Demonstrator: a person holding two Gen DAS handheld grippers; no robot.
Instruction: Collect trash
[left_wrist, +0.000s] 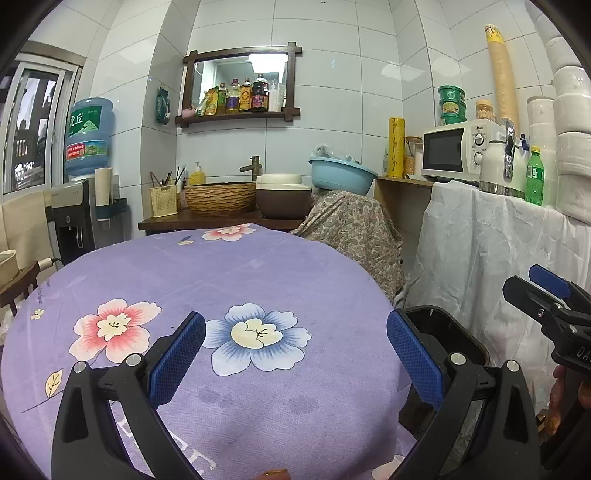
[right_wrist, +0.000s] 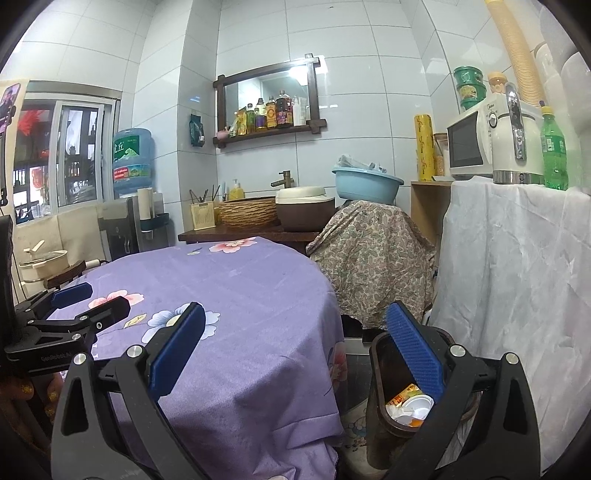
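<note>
A round table under a purple flowered cloth (left_wrist: 258, 280) fills the left wrist view; it also shows in the right wrist view (right_wrist: 236, 295). A dark trash bin (right_wrist: 384, 373) stands on the floor just right of the table and holds a white cup and wrappers (right_wrist: 410, 406). Its rim shows in the left wrist view (left_wrist: 443, 332). My left gripper (left_wrist: 295, 354) is open and empty over the table's near part; it also shows in the right wrist view (right_wrist: 90, 308). My right gripper (right_wrist: 295, 354) is open and empty between the table edge and the bin; it also shows in the left wrist view (left_wrist: 532, 288).
A white-draped counter (right_wrist: 517, 280) with a microwave (right_wrist: 469, 144), kettle and green bottle (right_wrist: 554, 147) stands at the right. A patterned cloth covers something behind the bin (right_wrist: 373, 258). A water dispenser (left_wrist: 77, 218) stands at the far left. A wooden sink counter (left_wrist: 221, 218) lies beyond the table.
</note>
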